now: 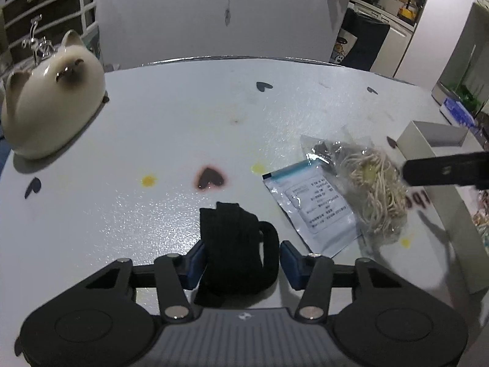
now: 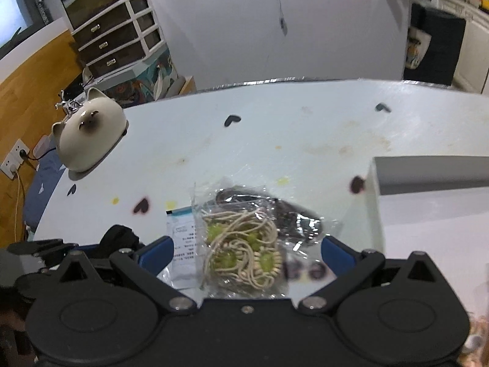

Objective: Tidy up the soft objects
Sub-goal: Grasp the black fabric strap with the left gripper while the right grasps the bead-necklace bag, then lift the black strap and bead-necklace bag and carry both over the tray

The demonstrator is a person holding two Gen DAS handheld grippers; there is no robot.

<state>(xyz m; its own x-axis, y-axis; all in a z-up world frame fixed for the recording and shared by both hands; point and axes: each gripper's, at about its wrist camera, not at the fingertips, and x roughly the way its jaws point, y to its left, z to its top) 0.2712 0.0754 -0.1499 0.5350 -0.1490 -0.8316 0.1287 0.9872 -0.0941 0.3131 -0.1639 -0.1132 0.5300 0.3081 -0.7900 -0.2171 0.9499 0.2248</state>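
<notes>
I look down my left gripper (image 1: 240, 261) and see the black sock (image 1: 237, 250) right between its blue pads (image 1: 195, 263). The sock lies on the white table (image 1: 152, 140), and its long side runs straight away from me, the same way the fingers point. The jaws are partly open. The left pad looks like it touches the sock, but I see a thin gap on the right side, so I do not think it is gripped yet. To my mind, a little more squeeze would catch it.

My right gripper (image 2: 246, 252) is wide open and holds nothing. The clear bag of beaded cord (image 2: 244, 257) lies on the table between its fingers, right in front. The picture is a bit blurry there. The white box (image 2: 428, 177) stands just to the right of this bag, so the right hand is the nearer one to both. I think the box may be where things go, but I cannot be sure.

I count one sock, one bag of cord and one flat white packet (image 1: 314, 205) tucked partly under the bag. There is one box and one cat-shaped jar (image 1: 52, 104) far off on the left. I also count two grippers.
</notes>
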